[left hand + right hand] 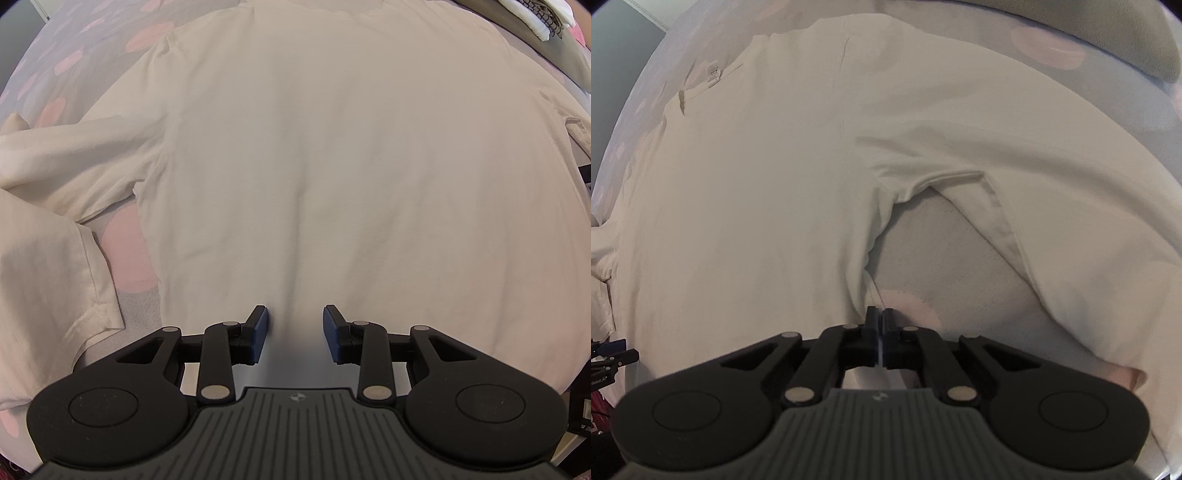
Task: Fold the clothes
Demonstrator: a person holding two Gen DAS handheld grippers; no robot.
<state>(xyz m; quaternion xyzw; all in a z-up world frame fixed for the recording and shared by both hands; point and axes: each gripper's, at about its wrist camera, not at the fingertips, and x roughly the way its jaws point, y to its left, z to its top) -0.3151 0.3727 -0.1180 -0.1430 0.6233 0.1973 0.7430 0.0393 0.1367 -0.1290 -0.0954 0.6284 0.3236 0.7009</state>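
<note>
A cream long-sleeved shirt lies spread flat on a grey bed cover with pink spots. Its left sleeve lies bent at the left. My left gripper is open and empty, hovering over the shirt's lower hem at the middle. In the right wrist view the same shirt fills the frame, with its right sleeve bent across to the right. My right gripper is shut on the shirt's side edge near the hem, with a thin fold of cloth between the pads.
A white and dark patterned item and an olive-grey cushion lie at the far right of the bed. The bed cover shows between body and sleeve. Dark gear sits at the left edge.
</note>
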